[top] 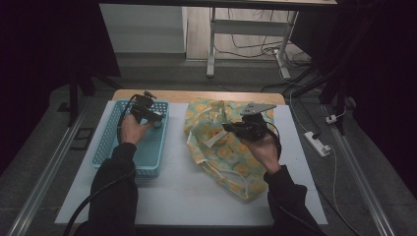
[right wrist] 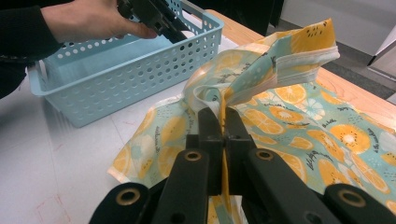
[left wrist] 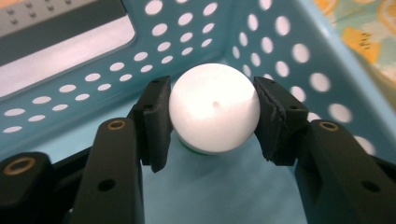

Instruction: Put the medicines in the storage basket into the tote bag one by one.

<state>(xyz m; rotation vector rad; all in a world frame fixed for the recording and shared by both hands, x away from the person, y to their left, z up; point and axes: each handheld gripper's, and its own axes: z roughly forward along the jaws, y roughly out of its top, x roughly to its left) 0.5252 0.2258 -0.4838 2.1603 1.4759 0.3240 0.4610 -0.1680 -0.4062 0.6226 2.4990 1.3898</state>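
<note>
Two tools, two holds. Your left tool [left wrist: 212,114] is clamped on the white ball [left wrist: 214,107], one pad on each side of it, low inside the blue basket [left wrist: 280,42] near a corner. Your right tool [right wrist: 223,140] is pinched shut on a fold of the fruit-print bag [right wrist: 299,112], holding its white-edged rim up off the white surface [top: 196,191].

Key relation: the bag lies to the right of the basket, just beside it, so the ball has to travel rightward over the basket wall toward the raised rim. Your left hand [top: 132,129] carries the ball; your right hand [top: 263,152] sits at the bag, by my judgement keeping its mouth open for the drop. The bag's long axis runs from the far edge of the surface toward you.

View notes: the left gripper view gives the pad contact on the ball and a sliver of green beneath it, too little to identify. The right gripper view gives the lifted rim and the basket's near wall. The high view gives the spacing between both hands.
</note>
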